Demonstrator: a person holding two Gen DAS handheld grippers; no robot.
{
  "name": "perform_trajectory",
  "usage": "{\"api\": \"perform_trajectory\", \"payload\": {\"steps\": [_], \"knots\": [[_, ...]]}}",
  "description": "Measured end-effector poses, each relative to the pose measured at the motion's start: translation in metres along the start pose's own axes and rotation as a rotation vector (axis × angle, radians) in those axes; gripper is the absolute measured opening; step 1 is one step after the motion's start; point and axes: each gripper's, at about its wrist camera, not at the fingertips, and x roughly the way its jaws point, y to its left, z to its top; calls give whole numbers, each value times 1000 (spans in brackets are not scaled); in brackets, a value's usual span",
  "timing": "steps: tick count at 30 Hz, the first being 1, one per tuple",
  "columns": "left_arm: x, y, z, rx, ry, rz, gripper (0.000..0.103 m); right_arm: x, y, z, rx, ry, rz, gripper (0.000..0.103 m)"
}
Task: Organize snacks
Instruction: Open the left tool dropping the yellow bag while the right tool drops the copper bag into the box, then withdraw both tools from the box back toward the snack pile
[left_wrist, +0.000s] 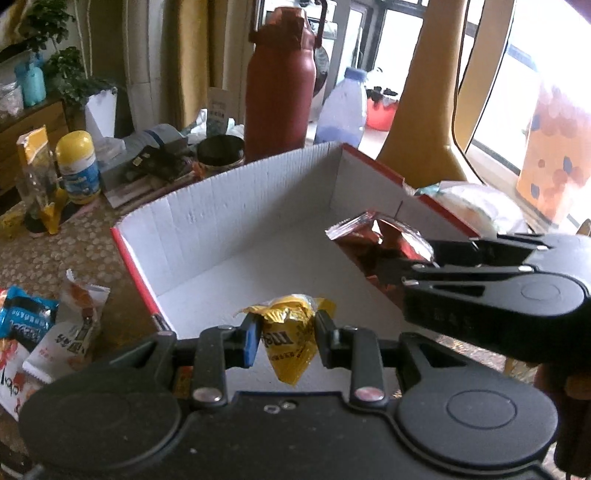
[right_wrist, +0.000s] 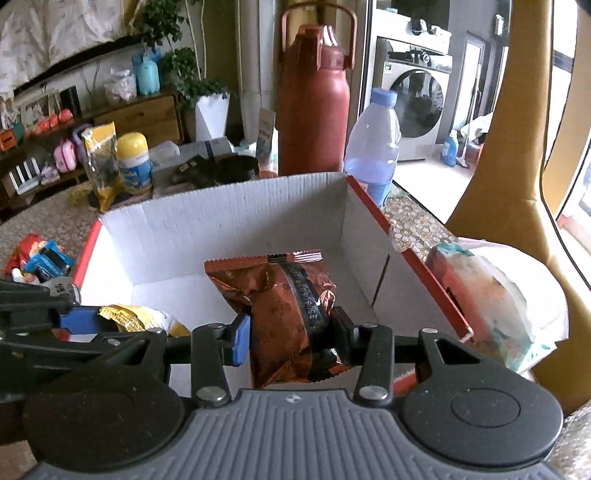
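Copper-brown foil is what my right claw (right_wrist: 291, 332) grips: a sealed snack packet (right_wrist: 280, 306), pinched across its middle and hanging above the open cardboard box (right_wrist: 221, 221). My left claw (left_wrist: 284, 334) is clamped on a yellow snack packet (left_wrist: 290, 339), also held over the box, near its front edge. From the left wrist view the right claw comes in from 3 o'clock, with the brown packet sticking out toward 10 o'clock over the box's right half.

The box's white corrugated inside looks bare wherever I can see its floor, so I judge nothing has been dropped in yet; these two packets would be the first. Neither one touches the floor of the box as far as I can tell.

More remains. At 9 o'clock of the box, on the patterned surface (left_wrist: 74, 251), lies a small heap of loose snack packets (left_wrist: 40, 332), blue, white and red ones. At 3 o'clock, just outside the red rim, sits a wrapped item in a plastic bag (right_wrist: 491, 291); whether it belongs to the sorting I cannot say.

Beyond the box at 12 o'clock stand a red thermos flask (right_wrist: 314, 110) and a clear water bottle (right_wrist: 373, 144), with a yellow-capped tub (right_wrist: 135, 162) farther off at 10 o'clock.
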Motion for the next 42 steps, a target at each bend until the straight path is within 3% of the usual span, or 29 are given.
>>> {"api": "perform_trajectory", "payload": {"steps": [5,15,17,19,20,21,32,42], "knots": [[18,-1,3,43,55,5,30,17,1,-1,-9,48,-4,45],[23,-6,-1,92,53,-24,35,26,1,-5,-2,100,-32,46],[21,-4,-2,90,49,-29,36,23,1,-6,8,90,-35,55],[14,-4,-2,91,39,-17,55,18,2,-5,18,78,-36,65],[10,-3,-3,88,28,-5,71,14,2,-5,22,69,-34,65],[5,-3,-4,86,11,12,73,10,3,-4,25,62,-30,65],[-56,-2,-17,86,-73,30,85,-53,14,-10,53,-9,-17,76],[-117,2,-31,73,-142,34,88,-115,37,-15,48,-77,4,78]]}}
